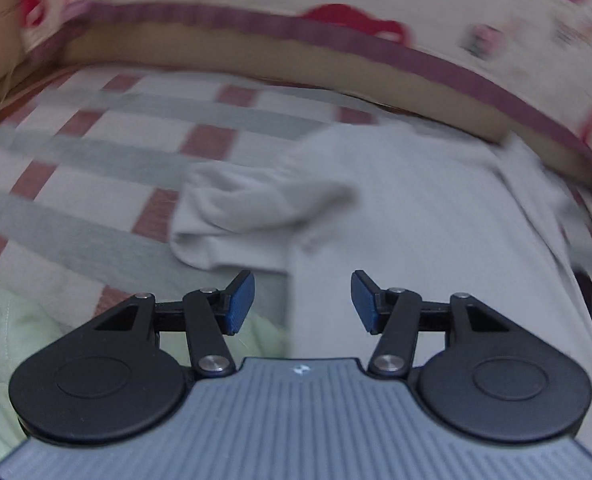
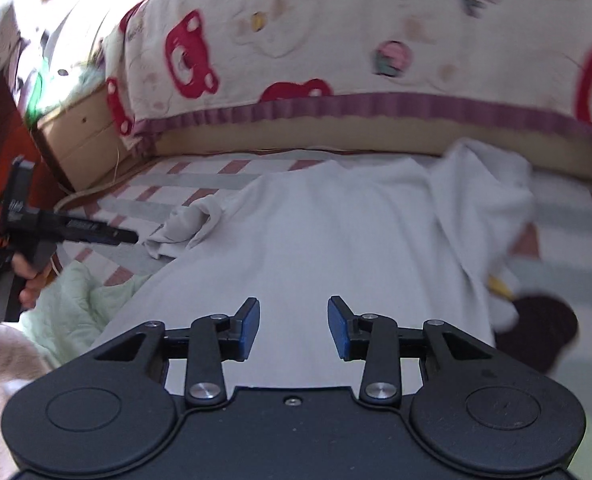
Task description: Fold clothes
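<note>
A white garment [image 2: 335, 236] lies spread on the checked bedsheet [image 1: 96, 152]. Its left sleeve [image 1: 248, 208] is bunched up and folded onto itself; it also shows in the right wrist view [image 2: 184, 228]. My left gripper [image 1: 301, 300] is open and empty, hovering just above the garment's left edge, short of the sleeve. My right gripper [image 2: 294, 328] is open and empty above the garment's lower middle. The garment's right side [image 2: 491, 204] is rumpled and raised. In the right wrist view the left gripper [image 2: 128, 235] shows at far left, held by a hand.
A cream blanket with red bears and a purple hem [image 2: 335, 40] hangs along the wooden bed frame [image 2: 296, 136] behind. A pale green quilted cloth [image 2: 76, 308] lies at the left. A dark brown item [image 2: 535, 332] and a bit of yellow [image 2: 499, 284] lie at the garment's right.
</note>
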`<state>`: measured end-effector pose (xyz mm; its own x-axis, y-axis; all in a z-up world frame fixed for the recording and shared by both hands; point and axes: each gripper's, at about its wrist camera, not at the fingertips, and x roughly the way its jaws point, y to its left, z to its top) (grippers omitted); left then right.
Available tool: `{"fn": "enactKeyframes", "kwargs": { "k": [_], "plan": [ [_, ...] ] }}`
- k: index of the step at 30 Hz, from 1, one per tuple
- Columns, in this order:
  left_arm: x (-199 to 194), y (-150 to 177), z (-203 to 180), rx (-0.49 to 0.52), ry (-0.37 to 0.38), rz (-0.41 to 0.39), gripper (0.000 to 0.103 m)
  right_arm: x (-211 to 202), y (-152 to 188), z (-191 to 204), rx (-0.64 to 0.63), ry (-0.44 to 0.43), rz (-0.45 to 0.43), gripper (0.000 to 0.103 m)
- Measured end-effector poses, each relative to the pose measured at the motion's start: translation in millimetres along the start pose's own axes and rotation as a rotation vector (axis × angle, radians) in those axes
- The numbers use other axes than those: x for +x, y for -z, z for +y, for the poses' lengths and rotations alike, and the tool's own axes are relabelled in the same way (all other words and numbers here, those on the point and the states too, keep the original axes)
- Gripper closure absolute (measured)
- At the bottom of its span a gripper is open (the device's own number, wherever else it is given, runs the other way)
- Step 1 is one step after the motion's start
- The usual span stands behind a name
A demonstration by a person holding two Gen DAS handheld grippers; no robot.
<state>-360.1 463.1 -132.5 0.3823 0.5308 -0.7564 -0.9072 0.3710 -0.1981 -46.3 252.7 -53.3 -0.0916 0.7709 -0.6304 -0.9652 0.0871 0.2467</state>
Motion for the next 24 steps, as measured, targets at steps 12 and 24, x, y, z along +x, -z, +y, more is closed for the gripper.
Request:
{"fn": "enactKeyframes", "kwargs": {
  "k": [12,24],
  "plan": [
    [61,-13,85,-0.191,-0.098,-0.099,0.051,101,-48,71,-0.316,-0.061,0.093,0.06],
    [71,-28,123,-0.256,0.044,-0.09,0.039,193,-142,58,0.153,-0.225,0.007,0.059]
  ]
}}
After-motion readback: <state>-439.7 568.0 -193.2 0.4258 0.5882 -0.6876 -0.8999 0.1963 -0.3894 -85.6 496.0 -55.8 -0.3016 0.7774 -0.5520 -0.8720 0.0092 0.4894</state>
